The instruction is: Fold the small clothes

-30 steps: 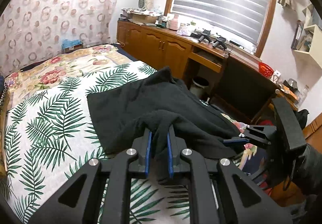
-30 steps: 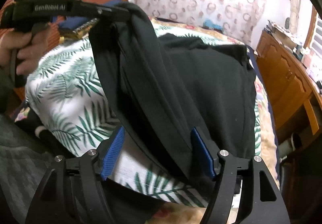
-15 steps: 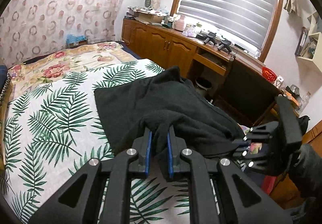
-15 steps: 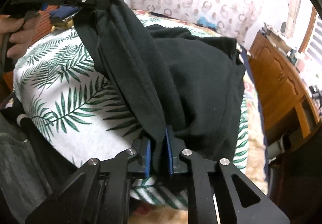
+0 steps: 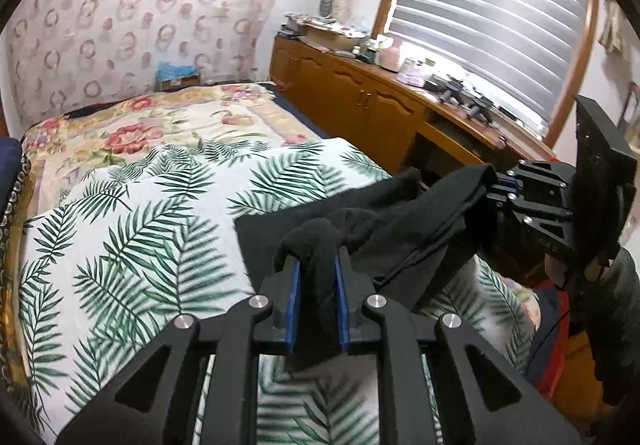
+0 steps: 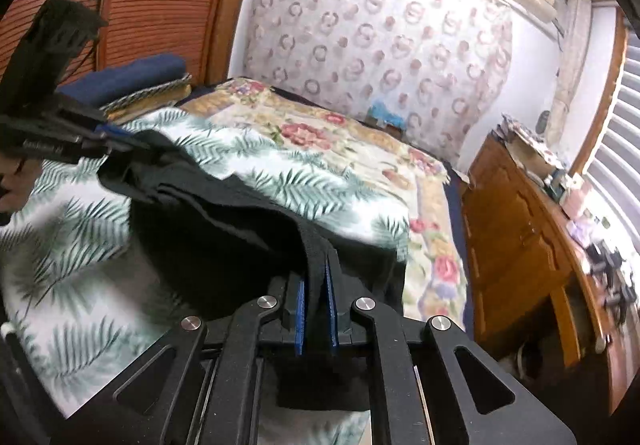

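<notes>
Since a second ago the right gripper has closed from wide apart onto the black garment, and the cloth, which lay spread over the bed, is now lifted along one edge and bunched toward the bed's near right corner. The left gripper has a fold of the same edge between its blue pads, though its jaws are easing open at this moment. The right one's fingers are pinched tight on the cloth.

This looks like the carry-over stage of a fold: both ends of one hem are raised, the rest trailing on the palm-leaf sheet. Next, the raised edge should travel level across to the opposite edge, kept taut between the grippers.

Motion blur hides whether the far hem lies flat. A floral quilt covers the bed's far end; a wooden cabinet runs beneath the blinds.
</notes>
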The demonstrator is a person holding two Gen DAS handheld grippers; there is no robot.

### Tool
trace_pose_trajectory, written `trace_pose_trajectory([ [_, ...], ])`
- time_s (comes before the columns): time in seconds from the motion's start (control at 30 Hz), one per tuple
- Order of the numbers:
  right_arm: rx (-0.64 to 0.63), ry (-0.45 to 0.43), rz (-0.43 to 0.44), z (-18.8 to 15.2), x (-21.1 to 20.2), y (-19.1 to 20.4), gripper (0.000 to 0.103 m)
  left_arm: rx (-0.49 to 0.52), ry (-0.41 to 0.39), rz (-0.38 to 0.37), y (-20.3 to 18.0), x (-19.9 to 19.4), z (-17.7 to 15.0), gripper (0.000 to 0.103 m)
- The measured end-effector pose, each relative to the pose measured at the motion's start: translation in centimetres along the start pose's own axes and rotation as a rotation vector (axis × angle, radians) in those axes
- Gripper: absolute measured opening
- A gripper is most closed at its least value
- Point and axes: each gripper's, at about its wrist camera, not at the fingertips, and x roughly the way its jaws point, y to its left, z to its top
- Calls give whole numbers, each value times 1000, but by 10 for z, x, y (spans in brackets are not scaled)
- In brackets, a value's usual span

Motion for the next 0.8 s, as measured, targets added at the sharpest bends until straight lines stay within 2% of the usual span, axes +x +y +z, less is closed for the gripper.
trace_pose_trajectory([
  [0.13,-13,27,39,14,41,-12,6,-28,42,-9,18,18,3,17],
  [0.27,2,85,94,11,83,-22,6,-42,78,-39,27,25,5,30],
  [0.4,8,130,136,5,108,-25,6,-29,72,-14,31,22,9,53],
  [0.6,73,164,162,6,123,-40,7,-21,99,-4,41,35,14,55],
  [0.67,113,153,126,13,123,-49,11,-26,124,-5,44,46,13,55],
  [0.8,150,122,-18,26,123,-72,16,-17,170,-5,46,70,13,55],
])
